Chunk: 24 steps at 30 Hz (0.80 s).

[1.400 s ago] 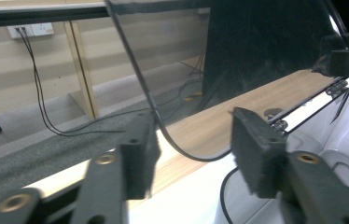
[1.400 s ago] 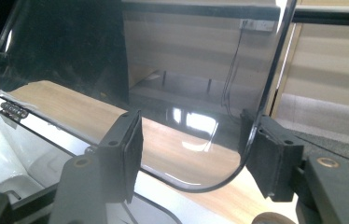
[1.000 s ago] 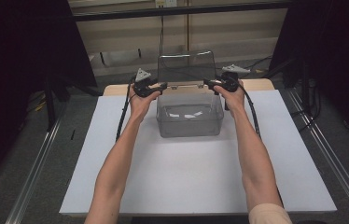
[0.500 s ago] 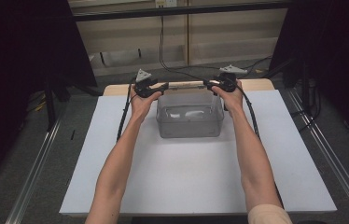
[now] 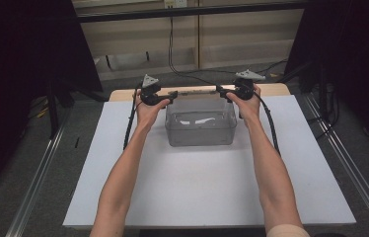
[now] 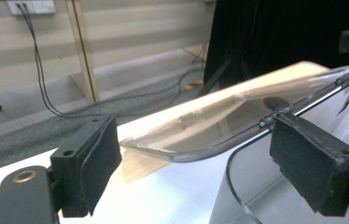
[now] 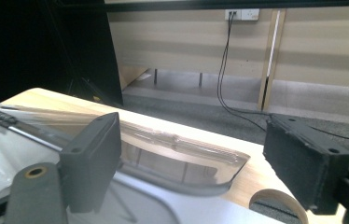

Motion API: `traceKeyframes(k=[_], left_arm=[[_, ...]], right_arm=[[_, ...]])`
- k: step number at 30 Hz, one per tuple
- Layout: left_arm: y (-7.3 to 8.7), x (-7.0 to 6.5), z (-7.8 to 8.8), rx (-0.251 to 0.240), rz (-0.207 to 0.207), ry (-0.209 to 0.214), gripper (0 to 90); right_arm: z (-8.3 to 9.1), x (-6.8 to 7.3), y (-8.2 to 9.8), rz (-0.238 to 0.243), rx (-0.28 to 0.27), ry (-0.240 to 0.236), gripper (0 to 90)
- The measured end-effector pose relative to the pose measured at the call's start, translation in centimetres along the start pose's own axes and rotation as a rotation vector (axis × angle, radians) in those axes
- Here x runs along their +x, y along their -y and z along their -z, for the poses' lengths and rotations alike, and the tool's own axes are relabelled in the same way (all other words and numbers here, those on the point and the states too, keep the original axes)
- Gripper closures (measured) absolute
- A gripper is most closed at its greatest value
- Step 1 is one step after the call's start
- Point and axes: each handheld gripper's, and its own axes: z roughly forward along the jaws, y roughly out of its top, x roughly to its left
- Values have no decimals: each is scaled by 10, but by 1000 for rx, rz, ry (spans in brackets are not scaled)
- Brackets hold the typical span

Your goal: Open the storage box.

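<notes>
Left gripper (image 6: 193, 154) and right gripper (image 7: 189, 163) jaws just opened wide, clear lid (image 6: 219, 126) unpressed between

Both forearms reach forward, left hand-held gripper (image 5: 171, 94) and right hand-held gripper (image 5: 220, 89) jaws just opened, facing inward.

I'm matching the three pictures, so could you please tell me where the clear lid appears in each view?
High view: the lid lies flat behind the clear box, top centre, between both grippers.
Left gripper view: centre to upper right, between the open jaws.
Right gripper view: left to centre, low, between the open jaws.
Shared landmark: the wooden table edge under the lid.
</notes>
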Motion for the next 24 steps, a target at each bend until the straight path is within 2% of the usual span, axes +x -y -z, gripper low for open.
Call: traceKeyframes(k=[3,6,11,14,16,19,24], left_arm=[[-1,-2,7,-30,9,-10,116],[-2,-5,12,-18,-14,-31,92],[-6,-11,18,-32,-23,-33,71],[-8,-17,21,-52,-23,-13,59],[-7,-19,24,-63,-21,-5,47],[-3,-21,28,-78,17,0,40],[0,-24,44,-109,0,-18,29]], right_arm=[[8,2,-3,-2,-19,-3,149],[15,3,-5,-4,-31,-4,123],[22,7,-4,-22,-58,-1,72],[26,10,-4,7,-67,-3,48],[30,10,-4,6,-78,-7,33],[35,12,-4,25,-76,8,30],[48,17,-3,36,-96,14,30]])
